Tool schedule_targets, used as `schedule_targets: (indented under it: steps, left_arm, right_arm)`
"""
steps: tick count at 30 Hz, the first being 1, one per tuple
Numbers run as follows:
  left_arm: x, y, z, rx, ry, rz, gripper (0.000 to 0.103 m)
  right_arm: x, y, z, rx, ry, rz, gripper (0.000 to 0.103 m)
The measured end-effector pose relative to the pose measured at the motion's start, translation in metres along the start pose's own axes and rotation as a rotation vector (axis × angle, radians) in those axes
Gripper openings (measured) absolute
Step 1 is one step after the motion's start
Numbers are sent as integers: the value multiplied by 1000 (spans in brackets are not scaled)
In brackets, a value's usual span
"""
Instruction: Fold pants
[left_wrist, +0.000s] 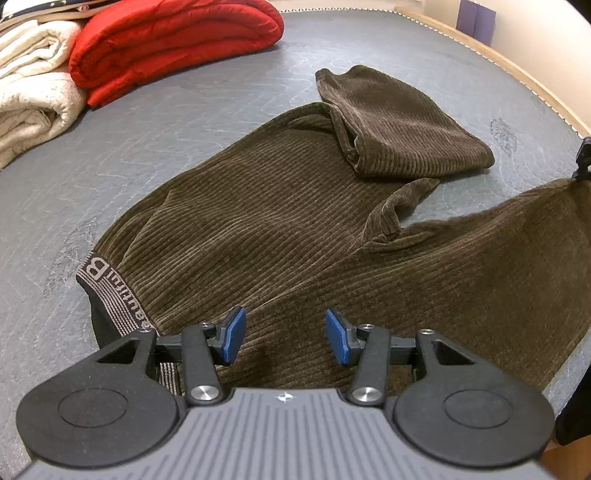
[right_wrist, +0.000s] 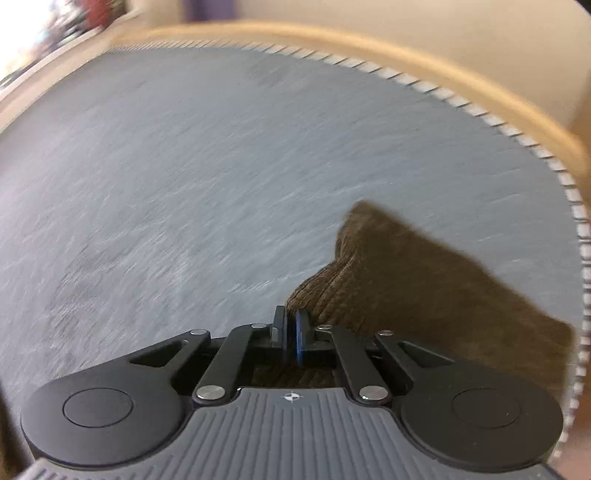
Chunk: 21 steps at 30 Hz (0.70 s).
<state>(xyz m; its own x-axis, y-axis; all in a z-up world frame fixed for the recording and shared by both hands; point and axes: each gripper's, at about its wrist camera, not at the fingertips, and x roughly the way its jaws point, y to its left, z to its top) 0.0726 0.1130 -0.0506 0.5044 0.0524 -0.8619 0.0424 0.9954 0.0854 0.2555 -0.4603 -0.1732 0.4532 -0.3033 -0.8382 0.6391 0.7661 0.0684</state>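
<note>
Brown corduroy pants (left_wrist: 280, 229) lie spread on a grey mattress (left_wrist: 184, 122), with a lettered grey waistband (left_wrist: 110, 291) at the left. One leg is folded back on itself at the far end (left_wrist: 402, 122). The other leg (left_wrist: 517, 258) runs right and is lifted at its end by my right gripper (left_wrist: 583, 155). My left gripper (left_wrist: 284, 334) is open, just above the waist area. In the right wrist view my right gripper (right_wrist: 291, 338) is shut on the pants leg (right_wrist: 424, 291), which hangs to the right; that view is motion-blurred.
A folded red quilt (left_wrist: 173, 44) and folded cream blankets (left_wrist: 33, 81) lie at the mattress's far left. The mattress's piped edge (left_wrist: 517, 70) and a wooden frame (right_wrist: 369, 44) curve round the far and right sides. A beige wall is beyond.
</note>
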Motion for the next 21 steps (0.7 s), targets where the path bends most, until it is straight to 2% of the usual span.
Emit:
schedule_targets:
  steps: [1, 5, 7, 8, 9, 10, 15, 21]
  left_arm:
    - [0, 0, 0, 1, -1, 0, 53]
    - [-3, 3, 1, -11, -8, -1, 53]
    - [-6, 3, 1, -15, -17, -3, 53]
    - [-7, 3, 1, -15, -21, -3, 53]
    - [-8, 4, 2, -15, -21, -1, 53]
    - [-8, 4, 2, -15, -20, 4, 53]
    - [-13, 6, 1, -32, -31, 10, 53]
    - [-28, 5, -5, -38, -59, 3, 53]
  right_arm:
    - [4, -4, -1, 24, 21, 9, 3]
    - [-2, -11, -1, 95, -9, 56, 9]
    - [-7, 0, -2, 39, -4, 100, 22]
    - [-12, 4, -3, 11, -13, 130, 33]
    - [-19, 8, -6, -16, -26, 158, 39]
    - [-26, 13, -8, -45, -34, 187, 39]
    - [-64, 42, -28, -262, -37, 385, 39]
    - [-119, 95, -93, -641, 28, 615, 39]
